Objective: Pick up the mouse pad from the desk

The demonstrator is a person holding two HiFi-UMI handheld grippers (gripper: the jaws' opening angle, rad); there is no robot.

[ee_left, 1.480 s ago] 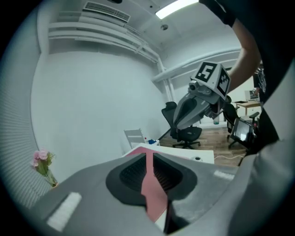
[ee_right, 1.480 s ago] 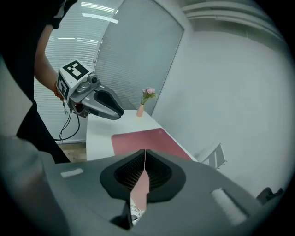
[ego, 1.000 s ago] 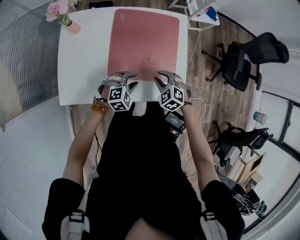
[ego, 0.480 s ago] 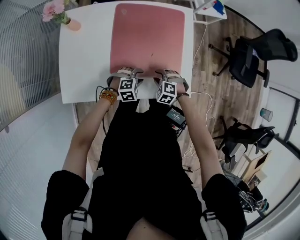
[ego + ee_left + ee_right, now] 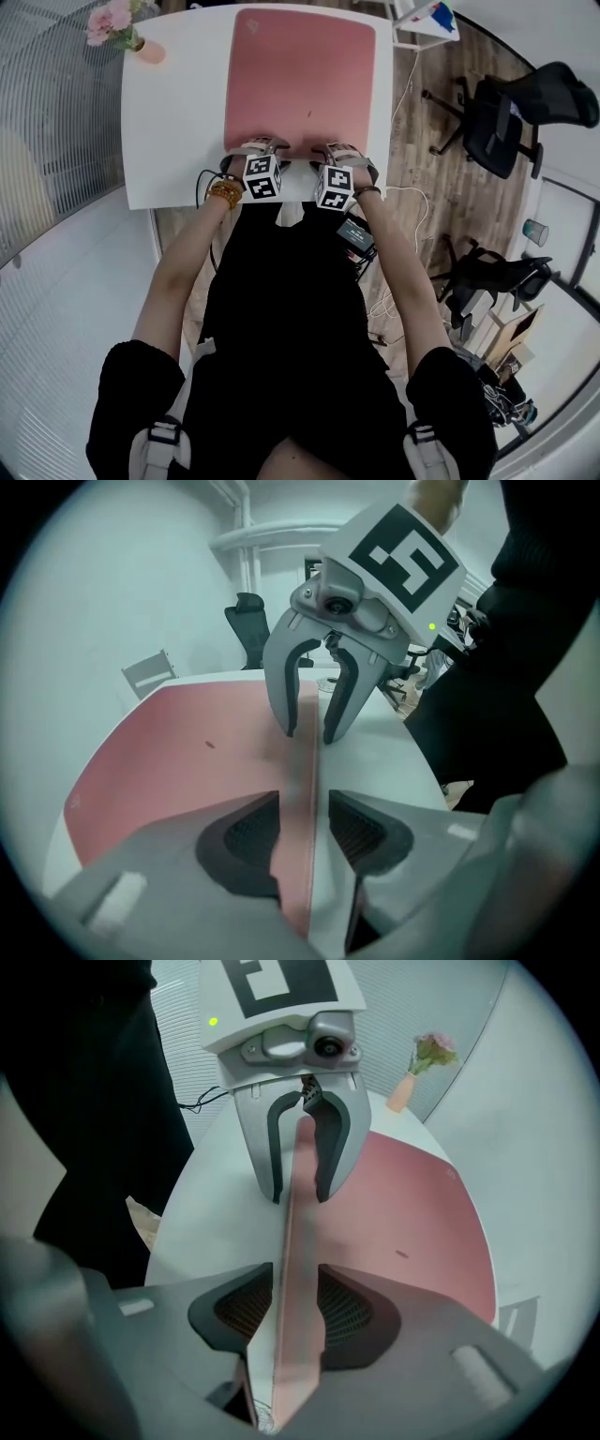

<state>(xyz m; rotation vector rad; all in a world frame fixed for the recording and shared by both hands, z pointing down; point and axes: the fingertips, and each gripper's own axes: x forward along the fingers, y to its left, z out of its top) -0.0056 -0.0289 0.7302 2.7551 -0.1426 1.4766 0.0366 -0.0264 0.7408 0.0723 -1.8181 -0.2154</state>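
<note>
A large pink mouse pad [image 5: 300, 75] lies flat on the white desk [image 5: 173, 122]. Both grippers are down at its near edge, side by side. My left gripper [image 5: 258, 150] [image 5: 305, 832] is open, with the pad's edge [image 5: 309, 761] running between its jaws, pad on one side and bare desk on the other. My right gripper [image 5: 337, 153] [image 5: 298, 1312] is open too and has just been opening. The pad's edge [image 5: 300, 1232] lies between its jaws, and the pads do not press on it. Each gripper view shows the other gripper [image 5: 314, 728] [image 5: 298, 1190] straight ahead on the same edge.
A vase of pink flowers [image 5: 131, 37] stands at the desk's far left corner. Black office chairs [image 5: 506, 122] stand on the wood floor to the right. A white rack [image 5: 427, 19] is beyond the desk's far right corner. The person's body is close against the near desk edge.
Both grippers have dropped and moved forward from the desk's near rim onto the pad's near edge. The right gripper's jaws have spread wider.
</note>
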